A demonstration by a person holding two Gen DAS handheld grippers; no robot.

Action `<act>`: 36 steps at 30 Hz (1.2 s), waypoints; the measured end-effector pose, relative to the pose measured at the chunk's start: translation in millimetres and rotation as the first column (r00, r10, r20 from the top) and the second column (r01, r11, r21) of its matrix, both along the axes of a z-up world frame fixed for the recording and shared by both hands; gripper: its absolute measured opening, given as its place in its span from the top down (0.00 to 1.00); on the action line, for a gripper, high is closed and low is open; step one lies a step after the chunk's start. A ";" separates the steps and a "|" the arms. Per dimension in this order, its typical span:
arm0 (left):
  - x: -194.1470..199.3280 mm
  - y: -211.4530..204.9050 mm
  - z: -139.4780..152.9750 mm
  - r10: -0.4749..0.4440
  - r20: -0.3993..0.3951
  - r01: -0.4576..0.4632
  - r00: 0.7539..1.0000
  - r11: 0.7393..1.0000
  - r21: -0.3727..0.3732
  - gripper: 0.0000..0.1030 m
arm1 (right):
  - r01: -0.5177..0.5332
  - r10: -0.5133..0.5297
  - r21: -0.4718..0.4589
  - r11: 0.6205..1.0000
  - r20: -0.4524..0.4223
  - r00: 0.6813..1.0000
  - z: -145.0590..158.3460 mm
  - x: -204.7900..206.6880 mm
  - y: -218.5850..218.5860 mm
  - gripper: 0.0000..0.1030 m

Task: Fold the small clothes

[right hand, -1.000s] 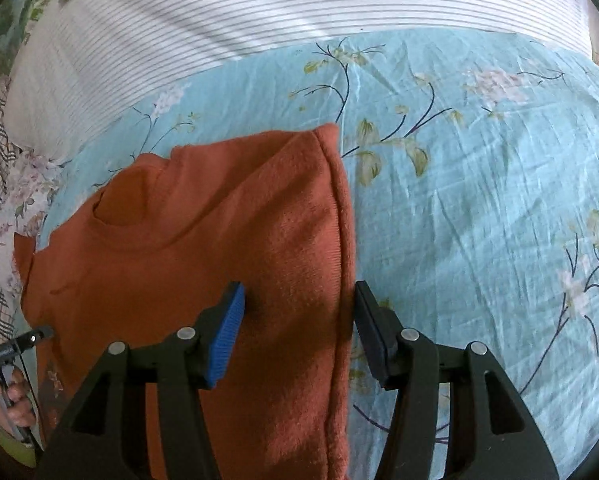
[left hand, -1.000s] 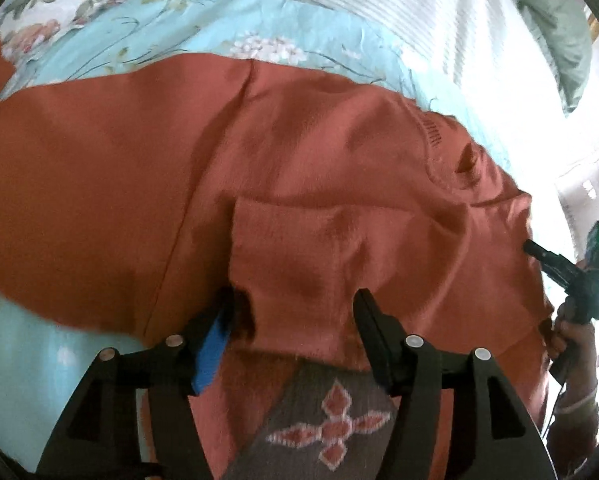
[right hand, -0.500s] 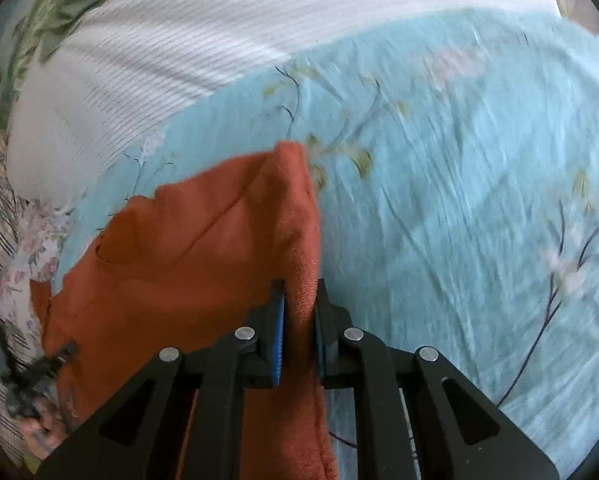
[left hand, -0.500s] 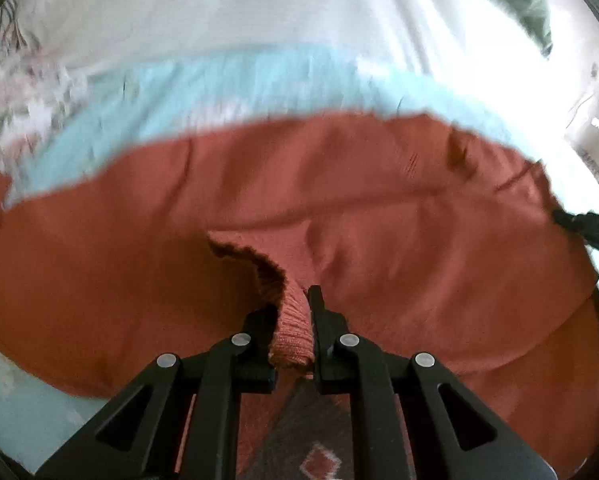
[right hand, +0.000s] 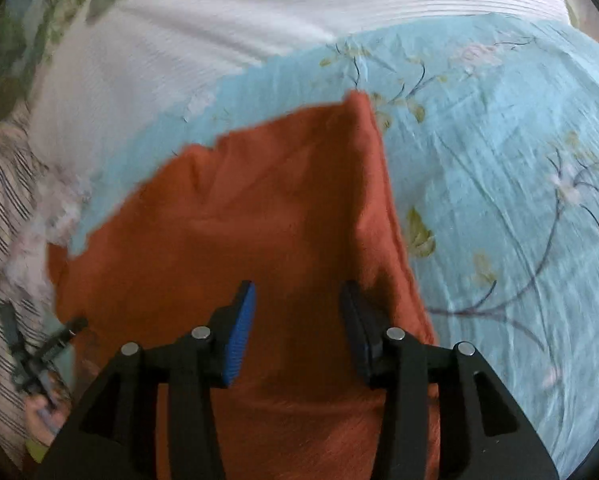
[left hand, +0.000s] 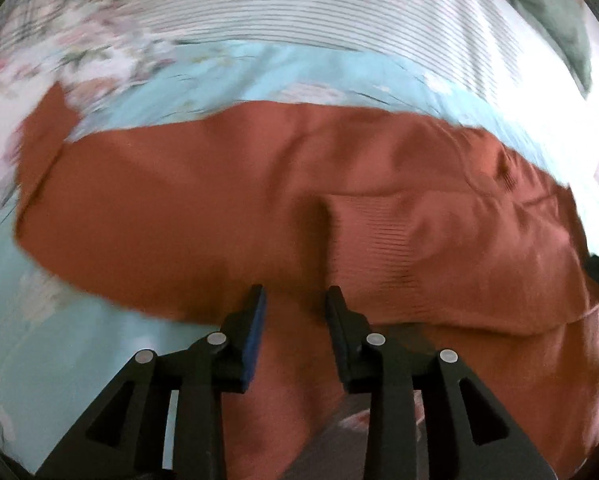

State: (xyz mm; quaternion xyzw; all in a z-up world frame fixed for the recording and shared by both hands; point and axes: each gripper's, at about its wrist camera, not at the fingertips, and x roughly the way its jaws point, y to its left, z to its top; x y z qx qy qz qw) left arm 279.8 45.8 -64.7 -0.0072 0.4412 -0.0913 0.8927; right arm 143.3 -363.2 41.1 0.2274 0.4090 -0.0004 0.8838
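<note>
Sweater [left hand: 227,200], rust-orange, shows no legible label.

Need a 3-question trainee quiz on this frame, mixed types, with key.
1. True or false: the left gripper pinches the sweater.
2. The sweater lies on: A) wooden table B) blue floral sheet C) green towel.
3. Fill in: past the sheet lies a white ____ cloth.

Key: 1 false, its jaws are opening with nothing clamped, as are those of the right gripper. 2 B. 3 striped.
</note>
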 end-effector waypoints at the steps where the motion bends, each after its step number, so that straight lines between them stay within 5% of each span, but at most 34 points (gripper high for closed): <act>1: -1.4 11.9 4.2 0.018 -0.002 -0.018 1.000 0.999 -0.026 0.70 | -0.010 0.010 -0.003 1.000 0.019 1.000 6.4 -4.0 6.2 0.56; 5: -2.8 50.4 18.9 0.137 0.031 -0.137 0.990 0.991 -0.009 0.41 | -0.052 0.053 -0.015 0.999 0.074 0.996 25.9 -21.0 27.9 0.55; 16: 66.9 152.5 33.9 0.394 0.130 -0.412 0.910 0.898 0.157 0.31 | -0.113 0.112 0.039 0.993 0.024 0.993 14.3 -52.6 64.1 0.55; 24: 164.5 197.1 11.1 0.431 0.098 -0.438 0.897 0.837 0.327 0.32 | -0.142 0.144 0.071 0.987 -0.027 0.989 -0.8 -53.2 86.7 0.54; 26: 180.1 215.5 0.0 0.453 0.055 -0.447 0.890 0.841 0.305 0.44 | -0.147 0.150 0.071 0.987 -0.035 0.988 -3.6 -52.3 90.4 0.54; 29: 180.1 238.1 6.1 0.464 0.032 -0.462 0.885 0.869 0.175 0.97 | -0.151 0.154 0.075 0.986 -0.037 0.987 -4.6 -52.0 93.2 0.54; 36: 120.5 241.8 55.9 0.400 0.134 -0.393 0.907 0.916 -0.079 0.98 | -0.164 0.166 0.095 0.982 -0.012 0.986 -2.5 -55.5 101.5 0.54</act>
